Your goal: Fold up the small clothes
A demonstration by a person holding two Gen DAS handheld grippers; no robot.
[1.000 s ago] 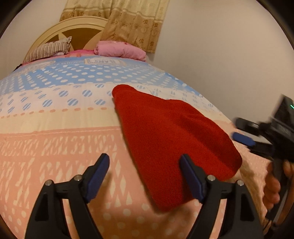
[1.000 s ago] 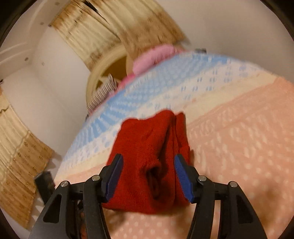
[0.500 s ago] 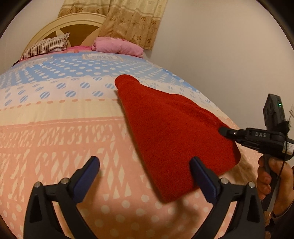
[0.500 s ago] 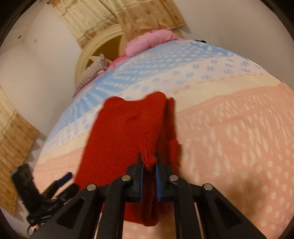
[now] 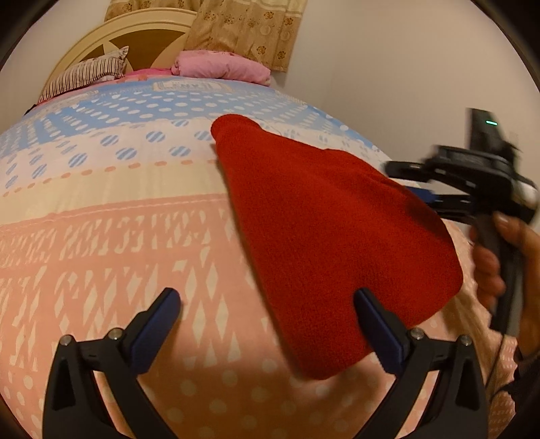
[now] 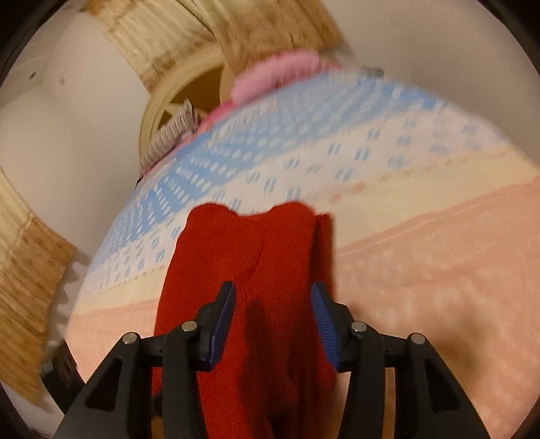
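Observation:
A red knitted garment (image 5: 324, 223) lies folded on the patterned bedspread (image 5: 111, 236); it also shows in the right wrist view (image 6: 256, 277) with a ridge down its middle. My left gripper (image 5: 266, 324) is open and empty, hovering over the garment's near left edge. My right gripper (image 6: 271, 317) is open, its pads on either side of the garment's raised fold, holding nothing. It shows from the side in the left wrist view (image 5: 425, 192) at the garment's right edge, in a hand.
A striped pillow (image 5: 84, 72) and a pink folded blanket (image 5: 219, 66) lie at the headboard (image 5: 135, 37). Curtains (image 5: 243, 27) hang behind. A wall runs along the bed's right side.
My right gripper was shut on the garment's fold half a second ago and has now opened, letting it go. The left gripper stayed open and shifted slightly.

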